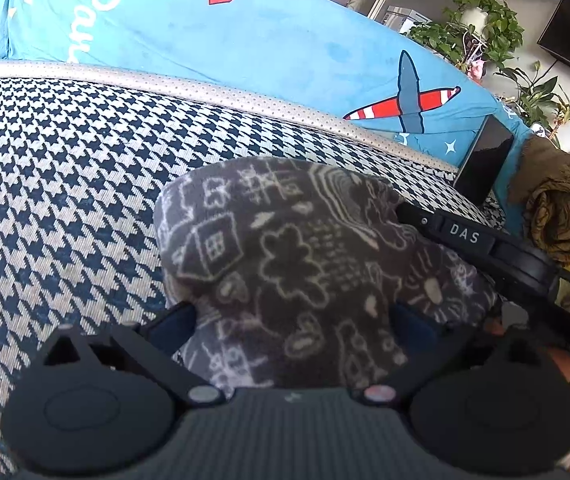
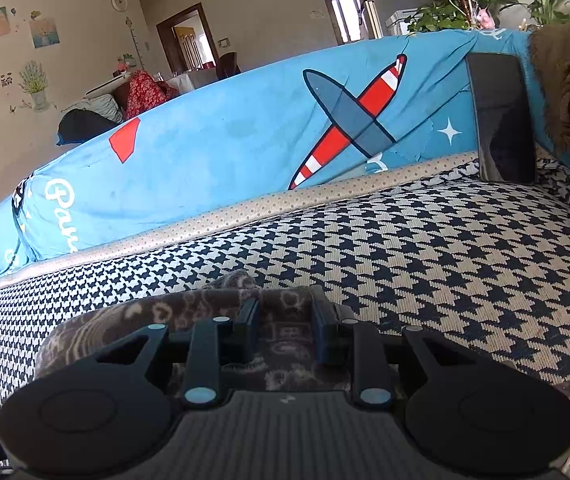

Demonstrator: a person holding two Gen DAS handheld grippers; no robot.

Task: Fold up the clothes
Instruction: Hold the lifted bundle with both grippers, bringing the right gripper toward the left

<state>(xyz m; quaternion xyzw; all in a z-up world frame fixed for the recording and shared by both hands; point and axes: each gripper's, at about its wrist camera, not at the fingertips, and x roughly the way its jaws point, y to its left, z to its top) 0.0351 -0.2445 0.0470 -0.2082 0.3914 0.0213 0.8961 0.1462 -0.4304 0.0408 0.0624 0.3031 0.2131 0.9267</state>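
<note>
The grey doodle-printed fleece garment lies bunched on the houndstooth sofa cushion, running toward twelve o'clock between the wide-spread left gripper, while the right gripper nips its edge.

The folded garment is lying on the sofa seat cushion, low and centre in both views. The left gripper is sitting over its near edge, the right gripper reaching in from the right of the frame. Behind the cushion the sofa backrest cover is rising. A phone is leaning against it at right, with a crumpled blanket just right of that. Potted plants are standing beyond, upper right.
</note>
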